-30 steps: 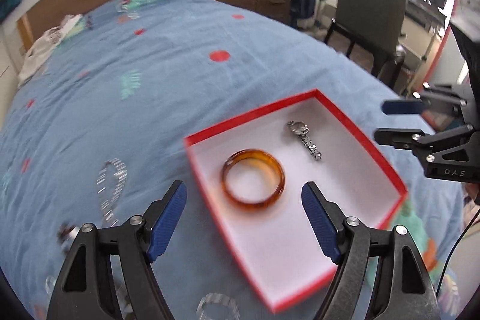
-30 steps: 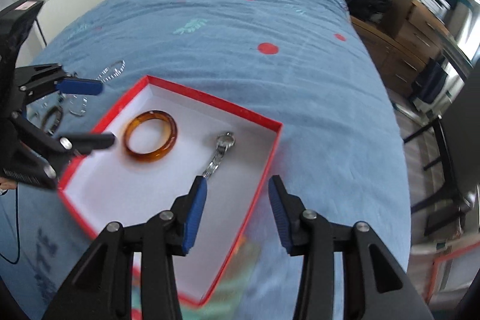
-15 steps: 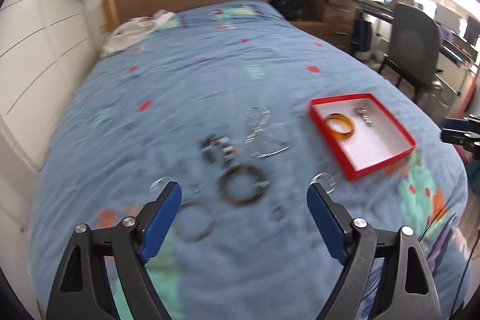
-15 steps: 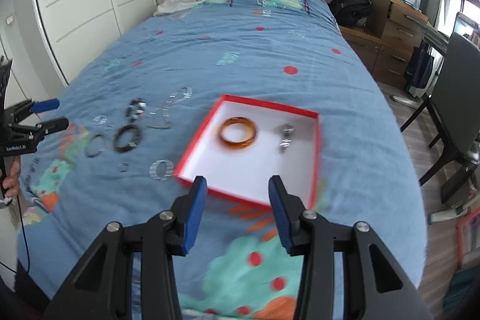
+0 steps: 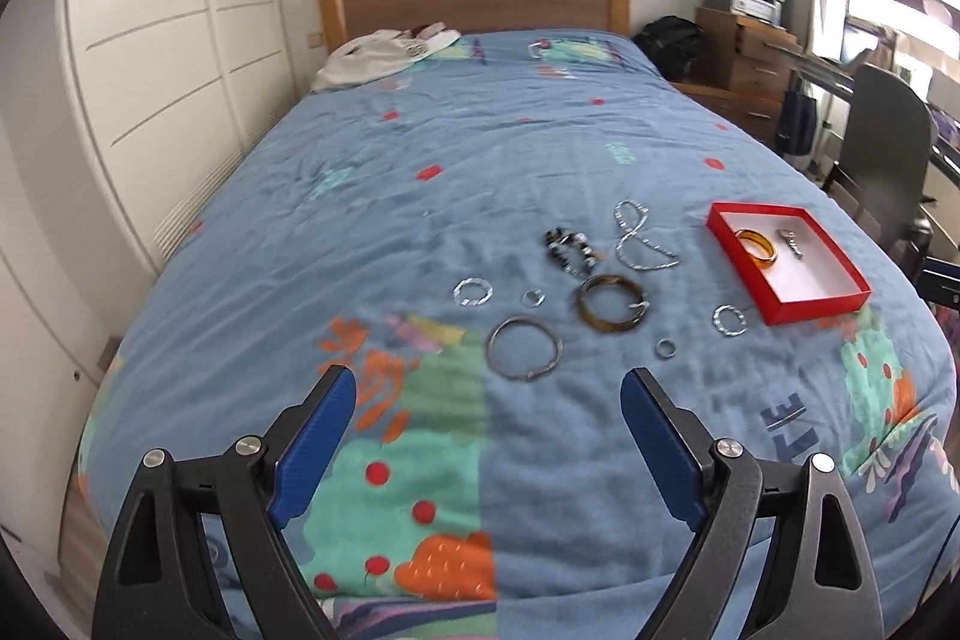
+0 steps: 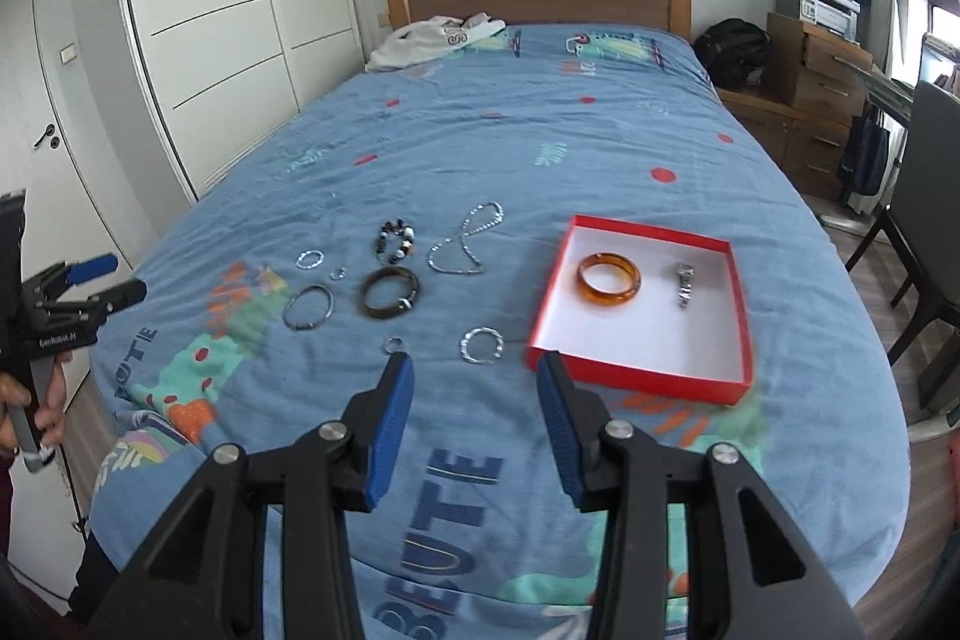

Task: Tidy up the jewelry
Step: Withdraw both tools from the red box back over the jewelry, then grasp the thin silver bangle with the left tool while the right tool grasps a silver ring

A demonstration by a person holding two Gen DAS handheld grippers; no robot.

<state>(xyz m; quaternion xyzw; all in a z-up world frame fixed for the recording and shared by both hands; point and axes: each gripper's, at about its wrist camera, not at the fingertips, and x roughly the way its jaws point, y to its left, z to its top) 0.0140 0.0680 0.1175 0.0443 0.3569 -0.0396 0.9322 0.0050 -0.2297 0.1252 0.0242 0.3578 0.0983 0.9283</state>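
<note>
On blue bedspread (image 6: 600, 160): red box (image 6: 654, 376) holds amber bangle (image 6: 609, 280) and small watch (image 6: 684, 285). Left outside box: silver chain (image 6: 465, 244), bead bracelet (image 6: 396, 241), dark bangle (image 6: 390, 301), several silver rings. Left gripper (image 5: 486, 418) and right gripper (image 6: 474, 406) spread apart, empty, well short of jewelry. Task judged early.

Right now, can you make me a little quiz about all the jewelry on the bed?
1. True or false: the amber bangle lies inside the red box.
2. Which lies nearest the box? A: beaded bracelet. B: sparkly silver ring. C: silver chain.
3. Fill in: both the left gripper and the right gripper are ___ and hold nothing.

Key: 1 true. 2 B. 3 open.
</note>
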